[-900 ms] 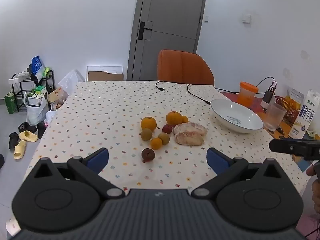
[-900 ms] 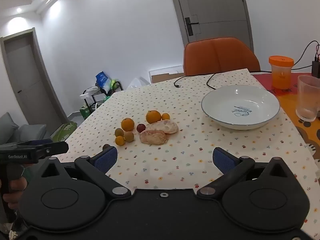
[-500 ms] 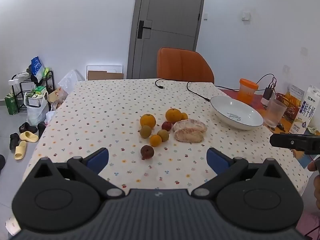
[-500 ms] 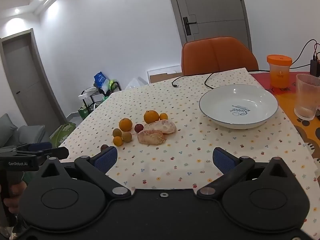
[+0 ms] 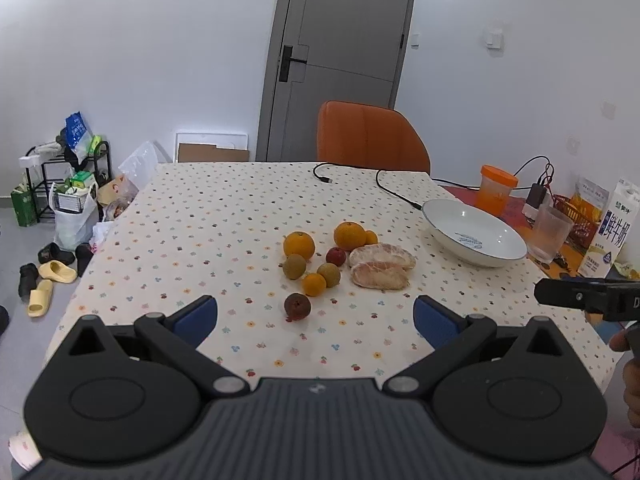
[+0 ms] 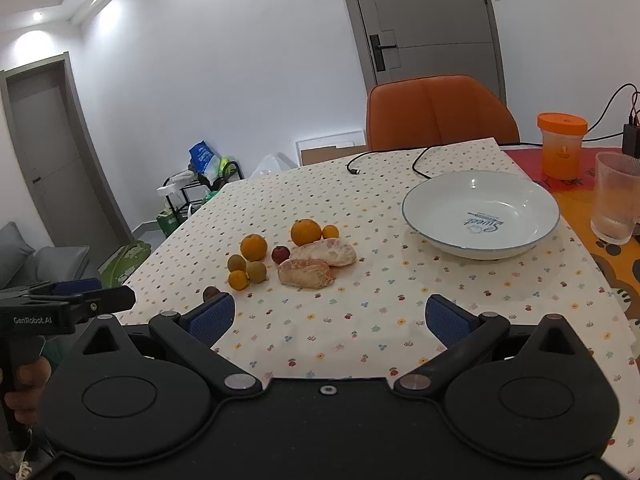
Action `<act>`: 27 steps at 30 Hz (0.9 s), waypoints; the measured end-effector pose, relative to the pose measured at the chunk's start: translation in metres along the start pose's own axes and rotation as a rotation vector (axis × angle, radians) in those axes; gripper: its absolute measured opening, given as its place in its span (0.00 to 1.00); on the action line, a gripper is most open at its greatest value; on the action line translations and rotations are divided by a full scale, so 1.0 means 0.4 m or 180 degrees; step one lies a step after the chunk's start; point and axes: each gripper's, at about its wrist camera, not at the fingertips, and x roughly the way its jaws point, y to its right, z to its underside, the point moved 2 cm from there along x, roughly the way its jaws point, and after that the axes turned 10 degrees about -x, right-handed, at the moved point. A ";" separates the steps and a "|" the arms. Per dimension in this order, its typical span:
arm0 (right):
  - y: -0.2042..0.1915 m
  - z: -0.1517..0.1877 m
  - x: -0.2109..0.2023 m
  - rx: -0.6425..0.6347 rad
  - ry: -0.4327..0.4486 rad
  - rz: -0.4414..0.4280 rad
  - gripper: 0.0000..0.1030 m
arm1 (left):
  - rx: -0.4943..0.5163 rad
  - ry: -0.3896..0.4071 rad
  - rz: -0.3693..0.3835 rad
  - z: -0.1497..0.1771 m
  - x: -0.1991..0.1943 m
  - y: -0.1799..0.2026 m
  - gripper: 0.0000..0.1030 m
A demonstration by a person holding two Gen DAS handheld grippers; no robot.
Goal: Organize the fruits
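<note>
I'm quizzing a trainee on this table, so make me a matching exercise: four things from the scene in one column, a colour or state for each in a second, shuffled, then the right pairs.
Things
1. white bowl
2. chair
3. left gripper
4. dark red fruit nearest the grippers

Descriptions
A. orange, at the table's far side
B. lying alone, apart from the fruit cluster
C. holding no fruit
D. jaws wide open, holding nothing

Pairs: 1-C, 2-A, 3-D, 4-B
</note>
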 end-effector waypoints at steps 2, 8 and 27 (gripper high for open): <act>-0.001 0.001 0.000 -0.0007 -0.0007 0.0001 1.00 | -0.0026 0.0002 -0.0008 0.000 0.001 -0.003 1.00; -0.005 0.007 -0.003 -0.0019 -0.0016 -0.0003 1.00 | -0.0081 -0.0025 -0.0022 0.005 0.010 -0.008 1.00; -0.008 0.012 -0.010 -0.0038 -0.0019 0.0007 1.00 | -0.0066 -0.0022 -0.0049 0.011 0.009 -0.008 1.00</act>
